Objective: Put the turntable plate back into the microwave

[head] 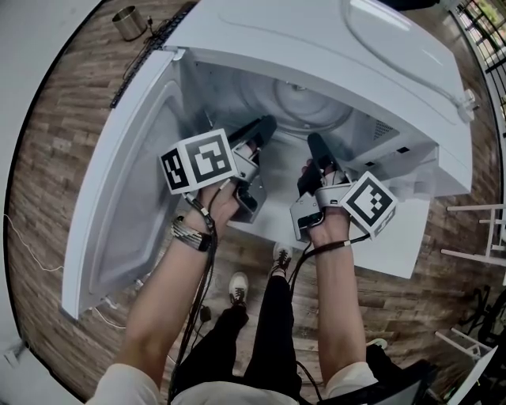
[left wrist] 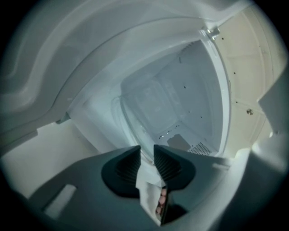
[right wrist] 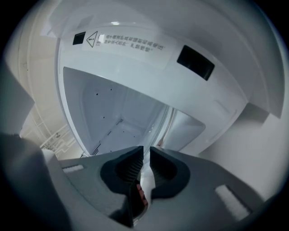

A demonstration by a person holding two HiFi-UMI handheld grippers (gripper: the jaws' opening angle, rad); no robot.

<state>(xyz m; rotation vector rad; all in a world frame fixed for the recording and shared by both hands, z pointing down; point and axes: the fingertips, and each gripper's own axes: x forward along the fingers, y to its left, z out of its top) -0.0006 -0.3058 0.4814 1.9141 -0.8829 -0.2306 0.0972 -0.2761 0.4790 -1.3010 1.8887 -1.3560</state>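
The white microwave stands open, with its door swung out to the left. The clear glass turntable plate lies on the cavity floor. My left gripper reaches in at the plate's near left rim. In the left gripper view the jaws stand apart, and the plate's rim curves toward the gap. My right gripper is at the near right rim. Its jaws show a narrow gap, and the glass edge runs into it. I see no pad pressing on the glass.
A metal cup sits on the wooden floor at the top left beside a dark cable. A white rack stands at the right. The person's shoes are just below the microwave's front edge.
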